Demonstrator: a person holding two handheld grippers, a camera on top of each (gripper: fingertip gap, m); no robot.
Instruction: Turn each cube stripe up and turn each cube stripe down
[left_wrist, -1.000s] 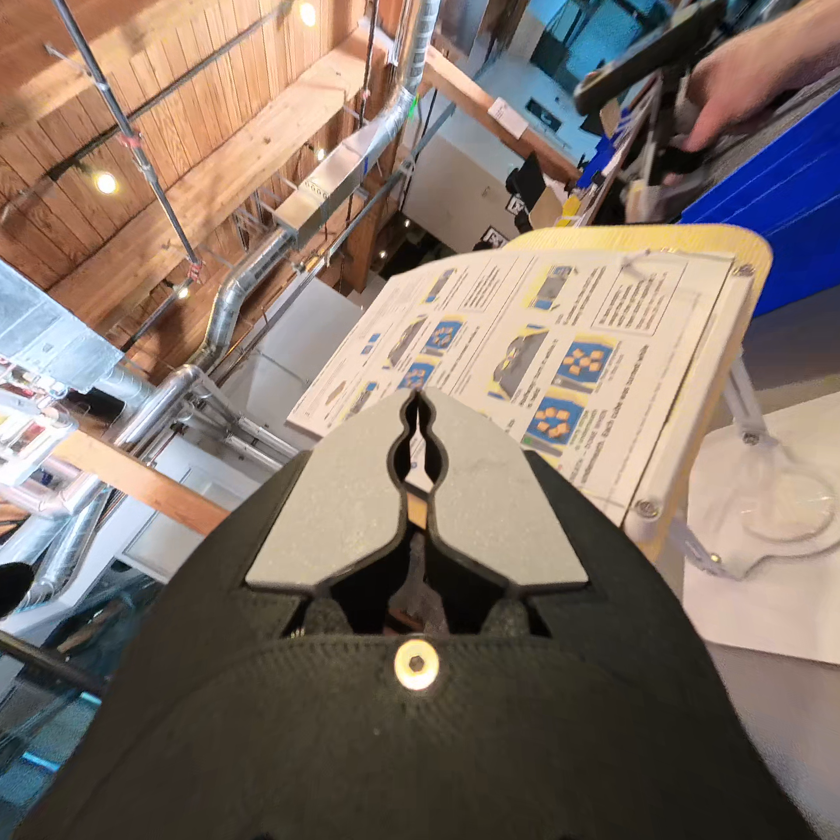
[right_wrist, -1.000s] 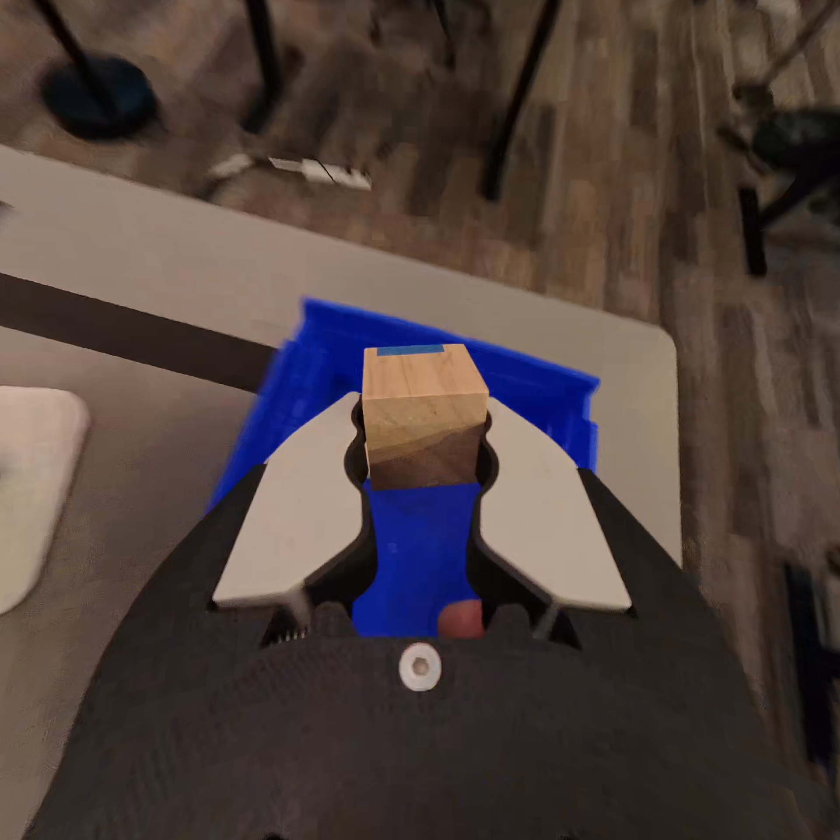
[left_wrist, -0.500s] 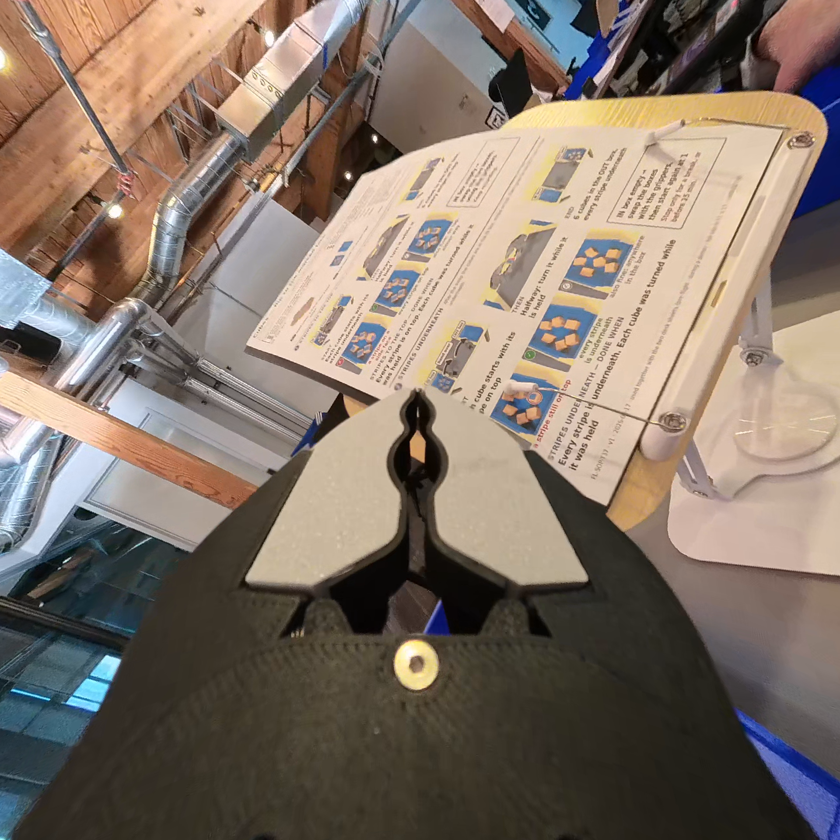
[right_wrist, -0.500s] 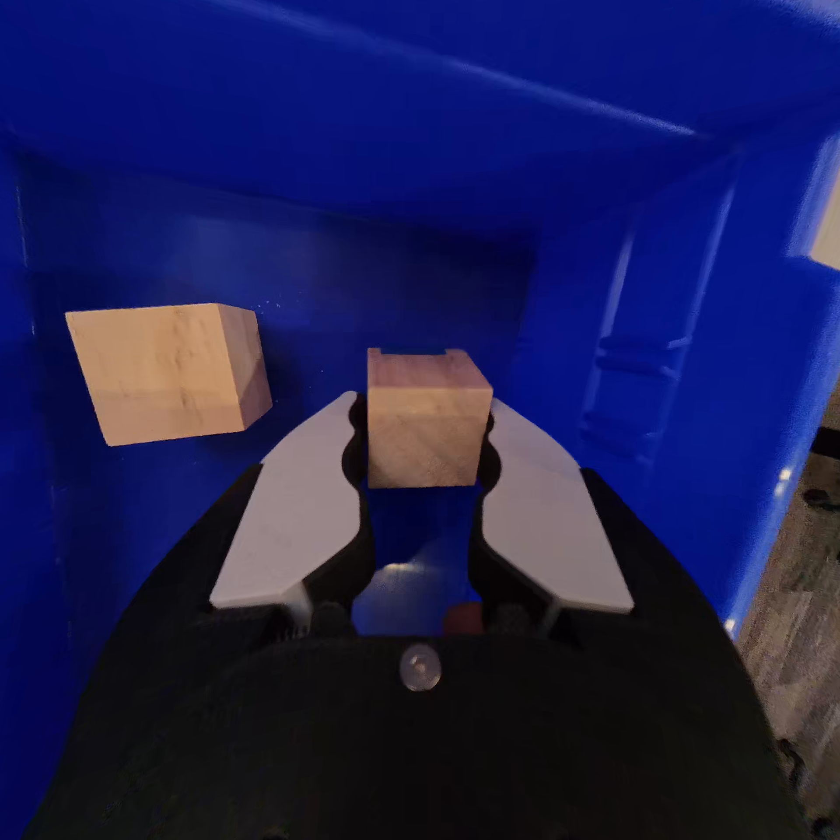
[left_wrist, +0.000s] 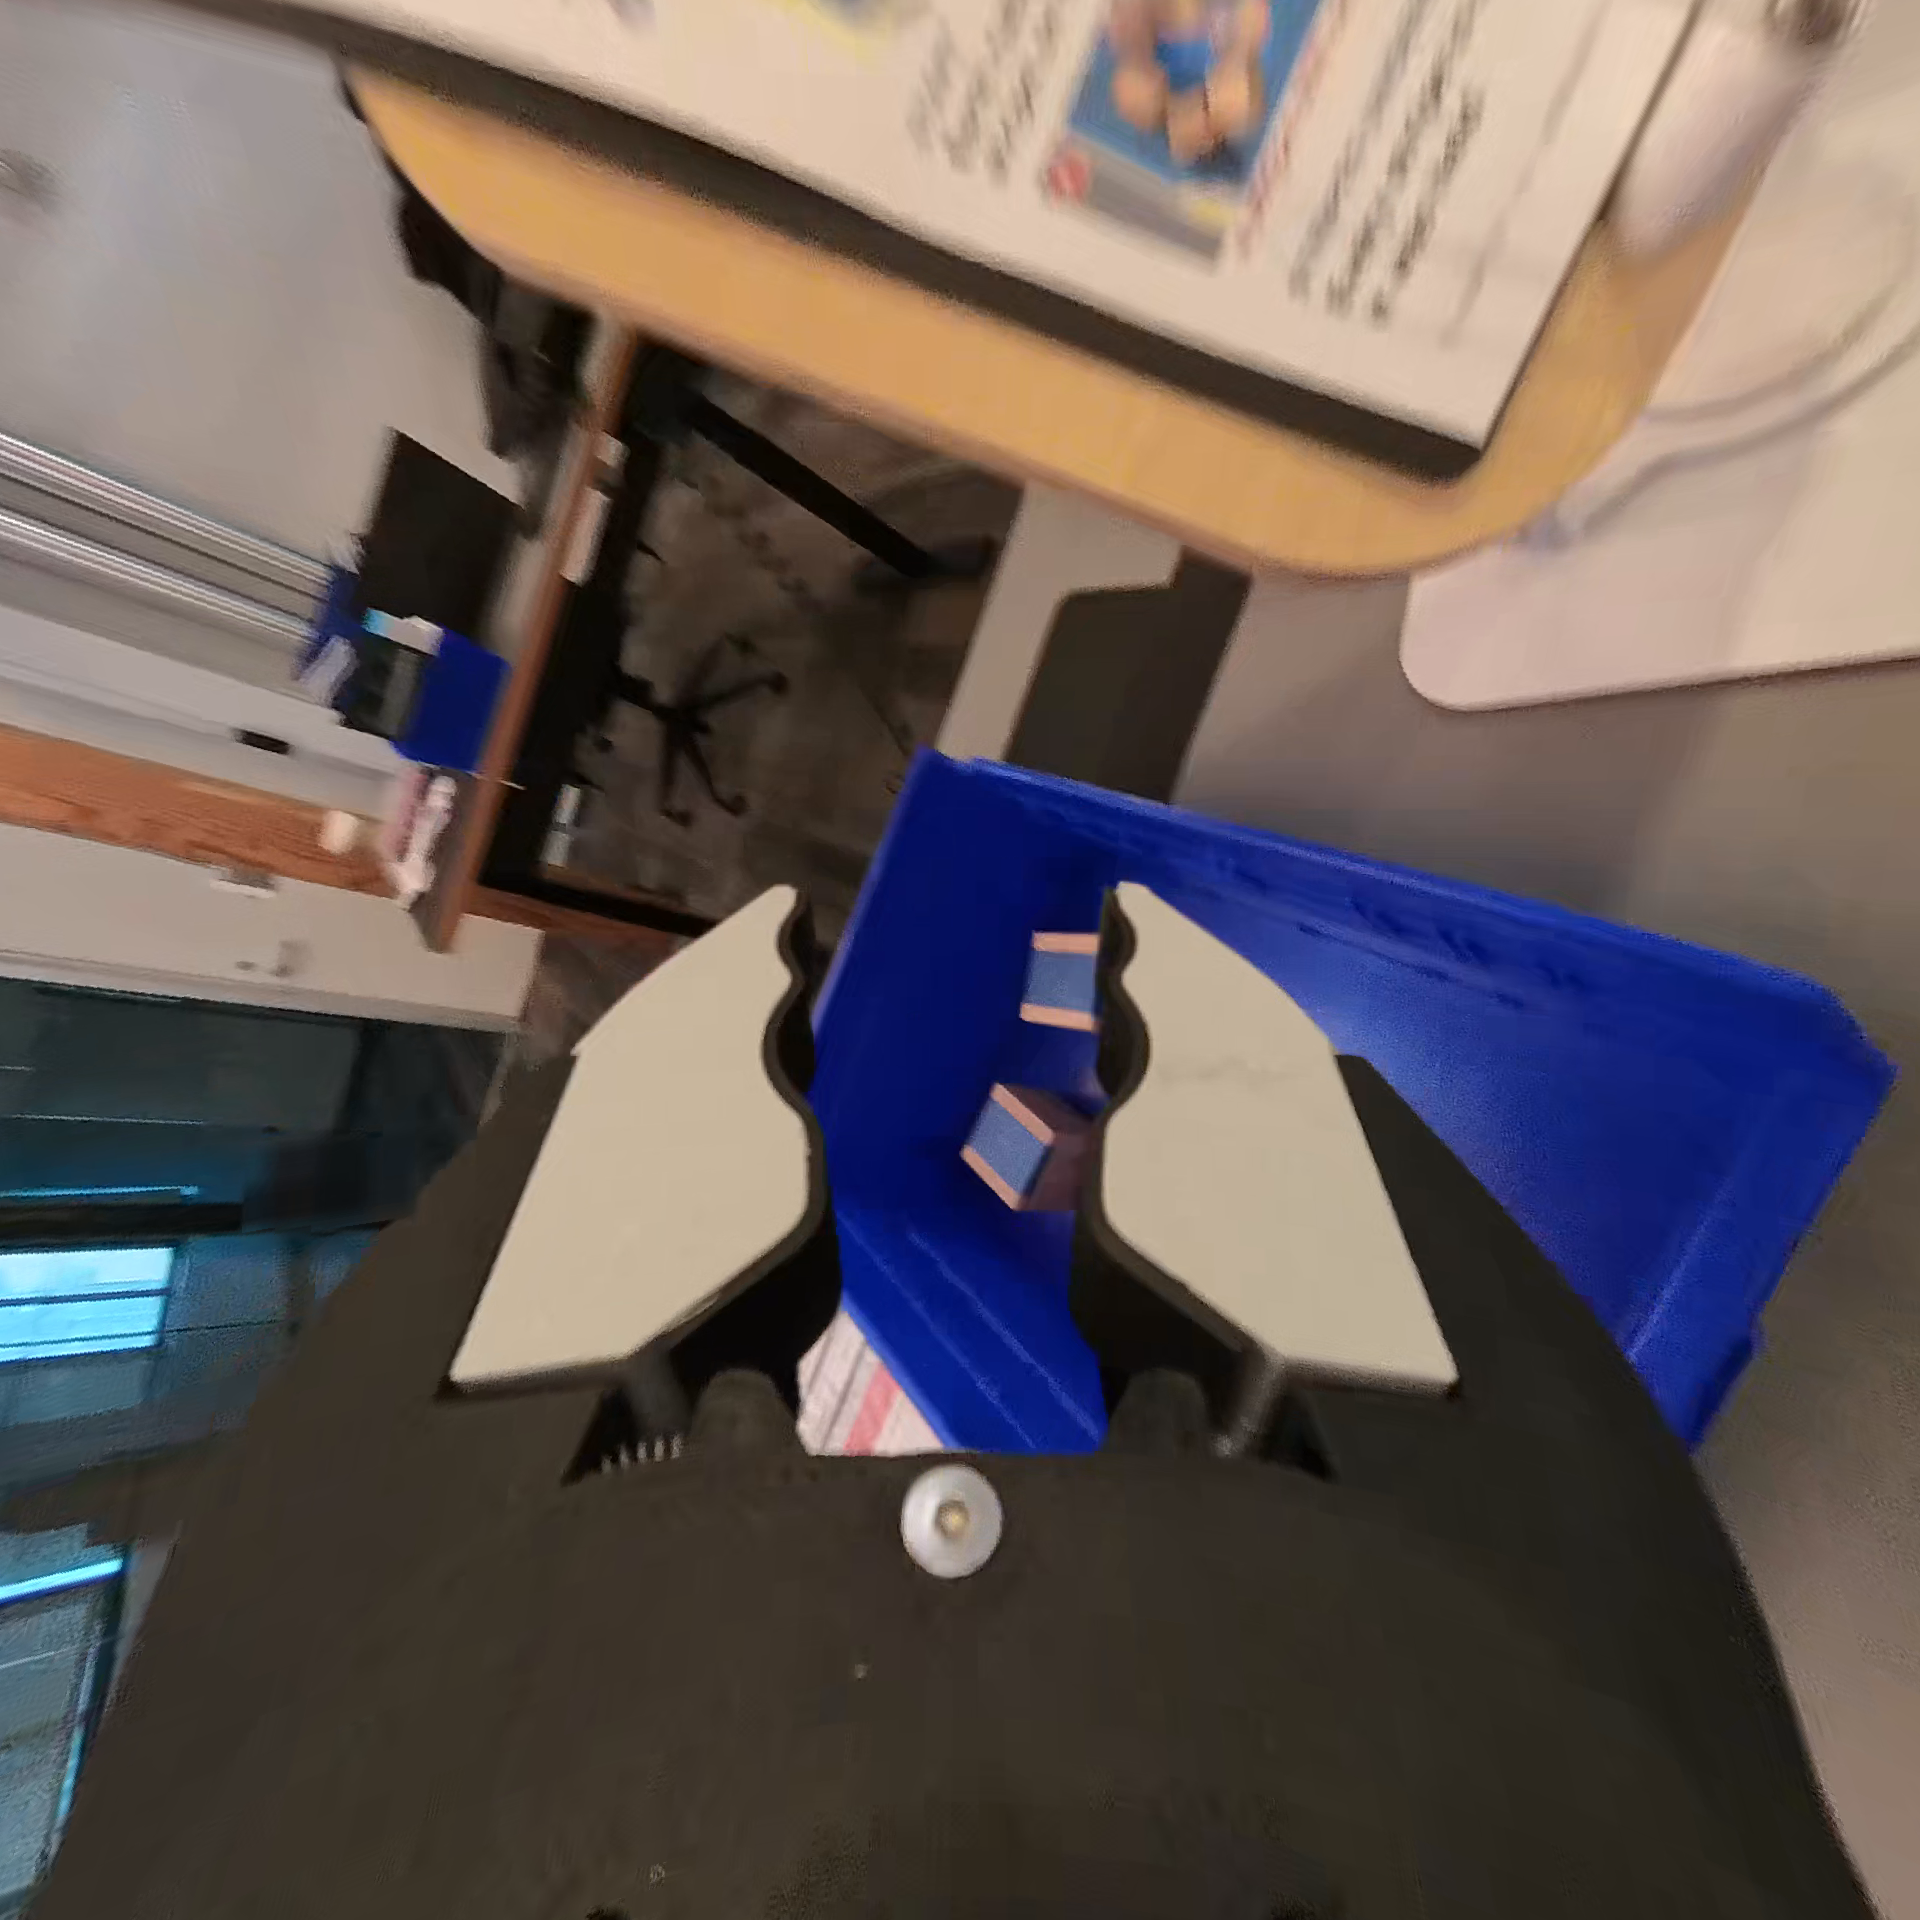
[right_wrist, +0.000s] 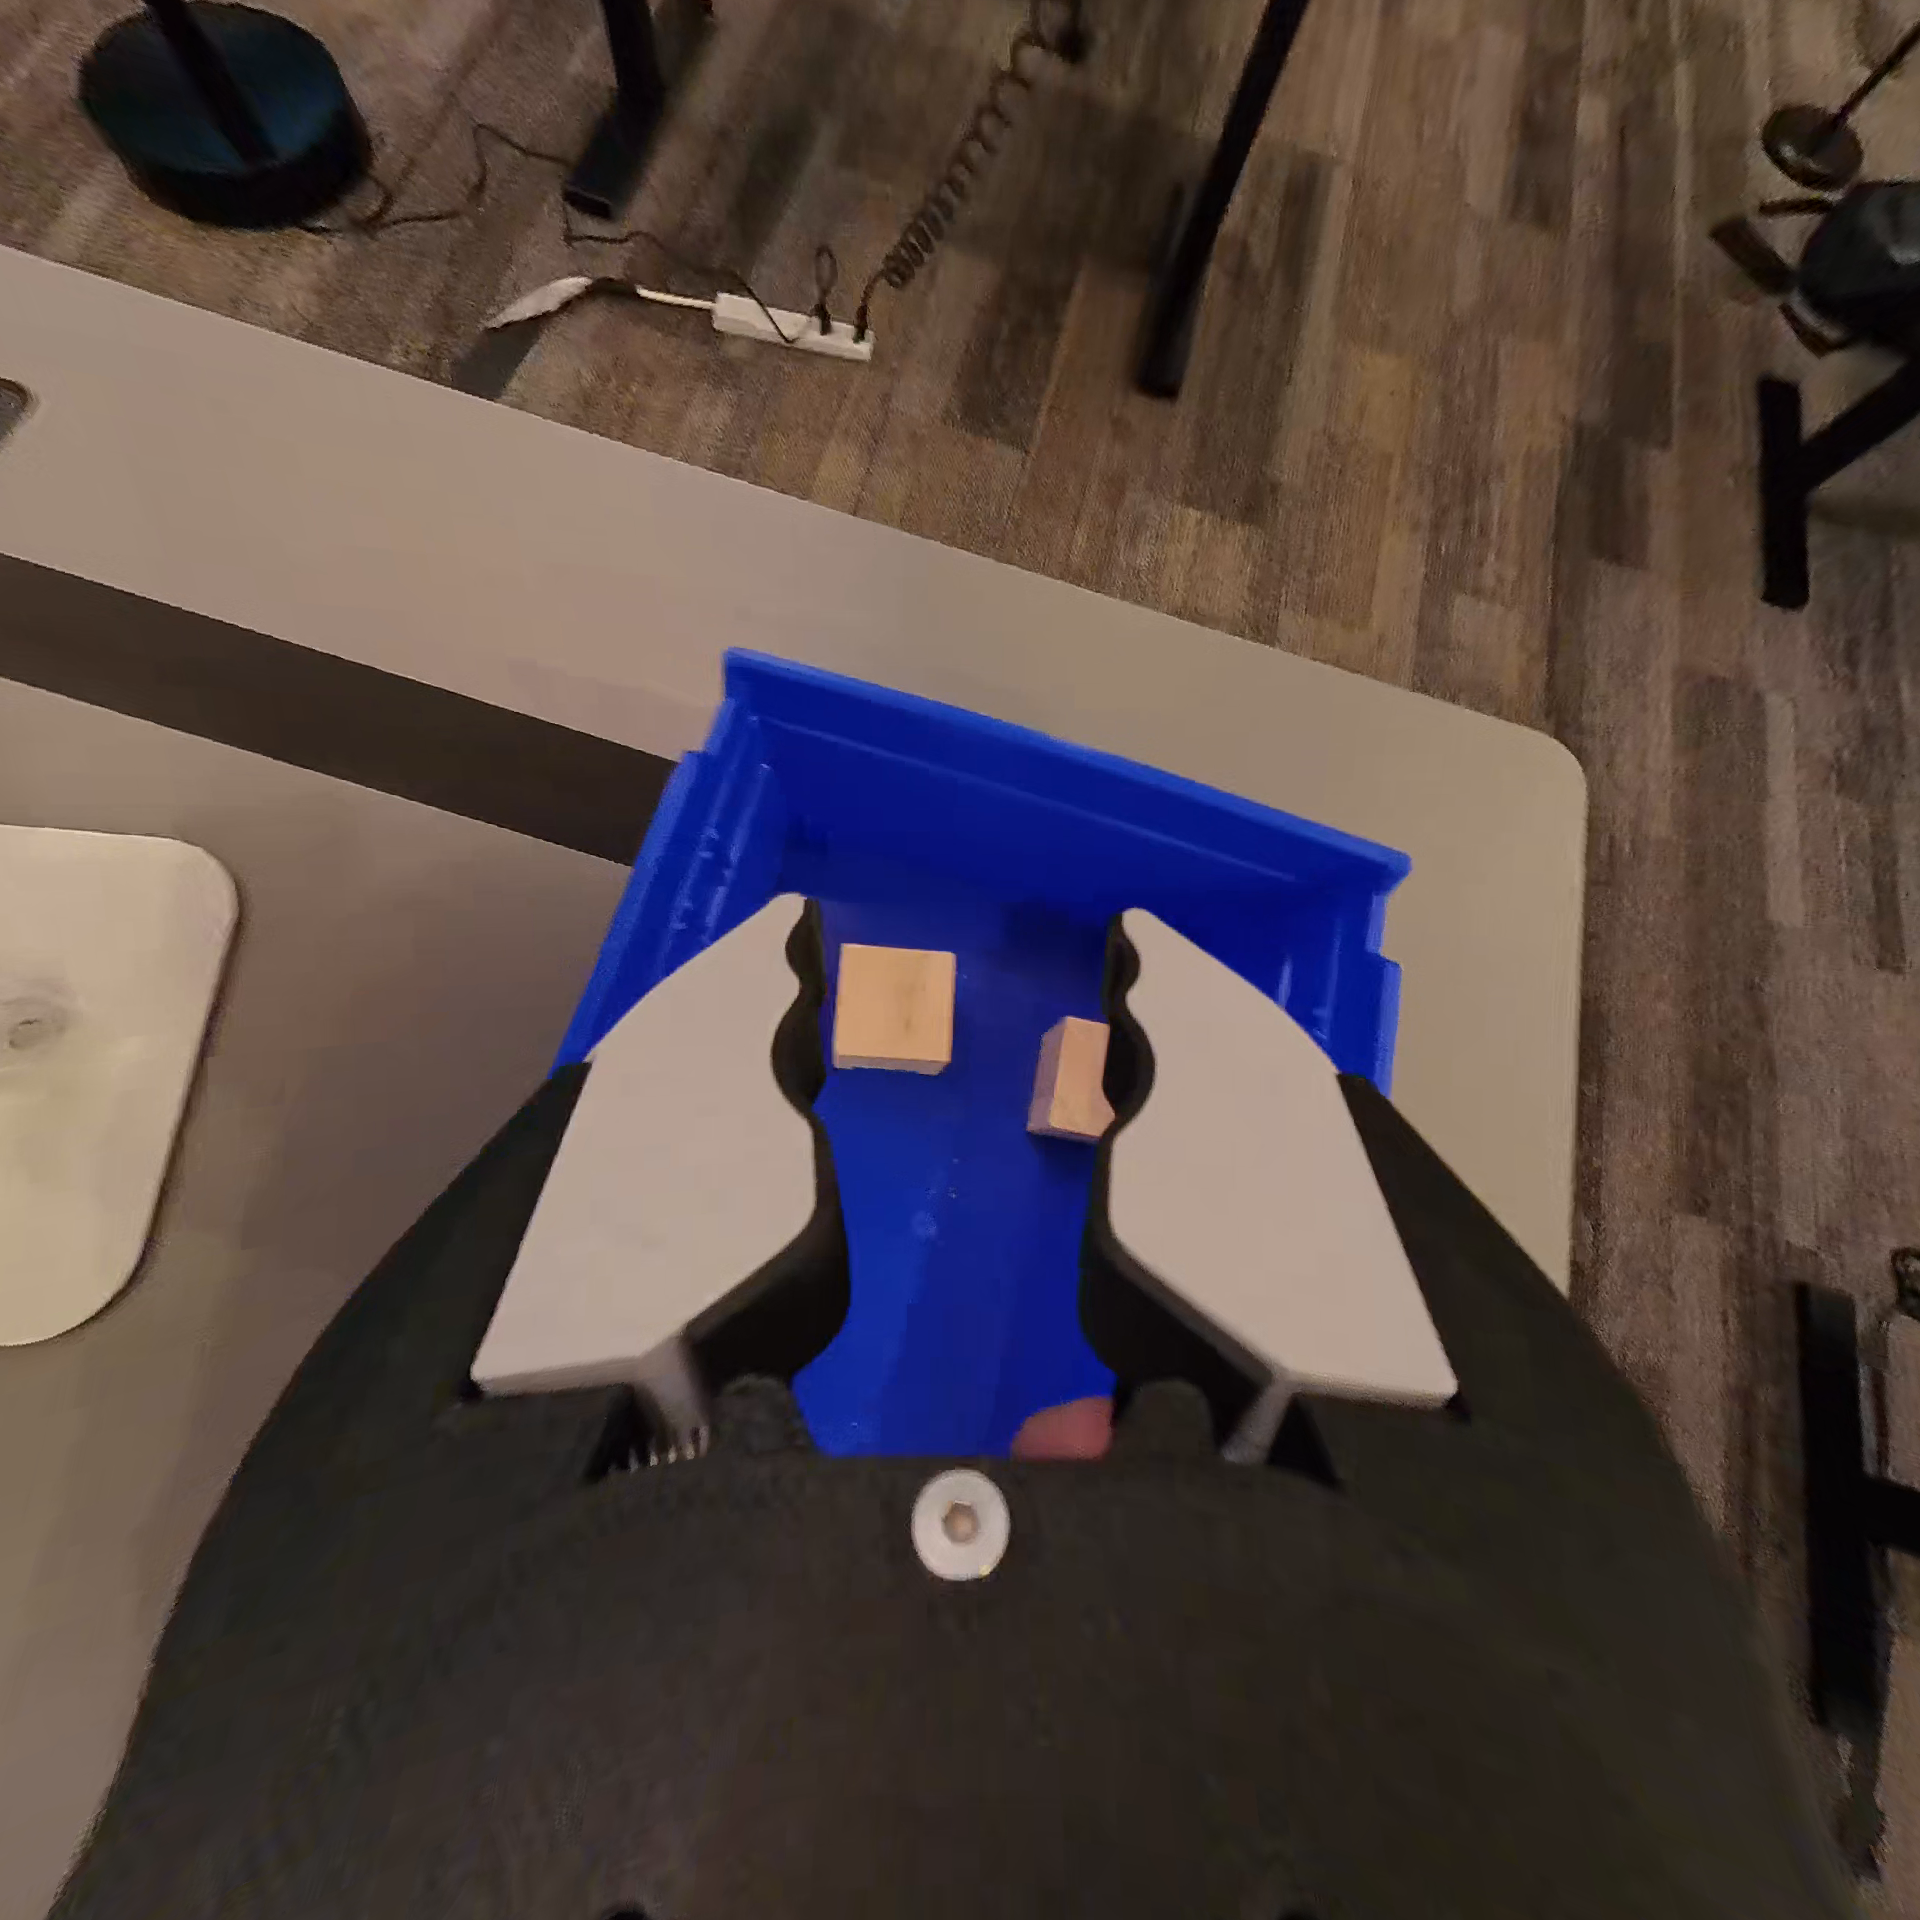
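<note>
Both my grippers hang with their jaws spread and nothing between the pads: the right gripper looks straight down into a blue bin near the far right corner of the grey table, and the left gripper looks into another blue bin on the table below a tilted instruction board. In the right bin two wooden cubes lie apart on the floor, the larger-looking one toward the left wall and the other partly behind my right finger; neither shows a stripe on top. In the left bin two cubes and show blue striped faces. I judge these cubes light, rigid and smooth-sided, unlikely to crush but able to twist if pinched near a corner, so I would take each squarely across two opposite plain faces, pads centred, leaving the striped face free.
</note>
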